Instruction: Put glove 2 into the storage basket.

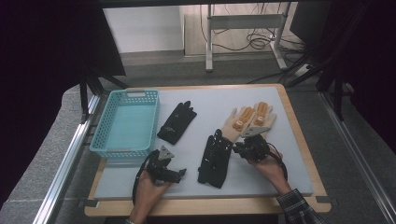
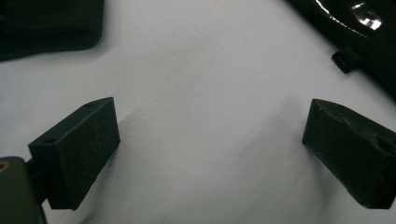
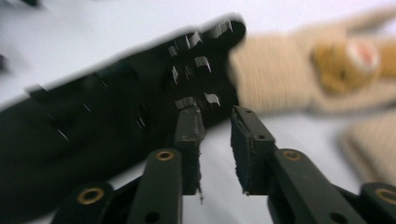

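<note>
High view: a pale grey mat [image 1: 261, 177] covers a wooden table [image 1: 299, 135]. On the mat, far left, a turquoise plastic basket [image 1: 125, 122], its inside bare. Just right of the basket lies a small black glove [image 1: 176, 122], fingers pointing away from the person. Nearer the middle lies a second, longer black glove [image 1: 215, 158], laid lengthwise, its fingertips at the far end. Right of it, a pair of tan knitted gloves [image 1: 250, 119] with orange patches, lying side by side and overlapping. Left gripper [image 1: 169, 173] sits low over the mat near the front edge, between the basket and the long black glove, touching neither. In the left gripper view its jaws stand wide apart with only bare mat between them; dark glove material shows at the top corners, well clear of the jaws. Right gripper [image 1: 243, 148] is at the gap between the long black glove and the tan pair, with the person's checked sleeve [image 1: 296, 210] behind it. In the right gripper view, which is blurred, the jaws are a narrow gap apart with nothing between them; their tips point at the edge of the long black glove [image 3: 116, 107], very near it, contact not clear. The tan gloves [image 3: 299, 79] lie just beyond to the right.
</note>
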